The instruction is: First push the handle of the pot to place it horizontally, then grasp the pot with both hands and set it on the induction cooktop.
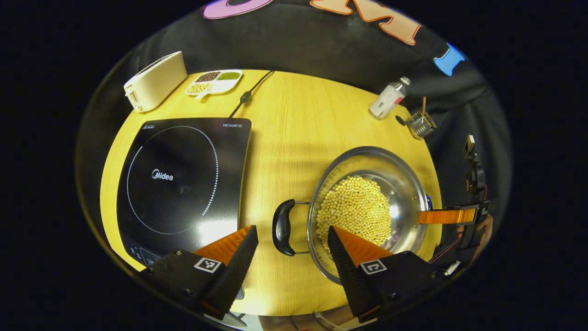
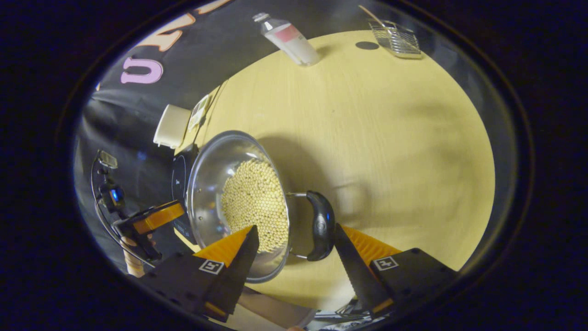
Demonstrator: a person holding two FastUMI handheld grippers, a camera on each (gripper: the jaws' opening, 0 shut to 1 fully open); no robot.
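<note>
Both claws gape: left claw (image 1: 292,250) faces the pot (image 1: 370,209)'s near handle (image 1: 282,227); right claw (image 2: 296,250) frames the far handle (image 2: 320,225).

From my seat, the induction cooktop (image 1: 183,179) has its near corner hidden behind my left gripper (image 1: 292,239). In the right gripper view, that cooktop (image 2: 180,177) is mostly hidden behind the pot (image 2: 239,202). Beyond it, the divided dish (image 2: 200,110) is too small to make out.
</note>
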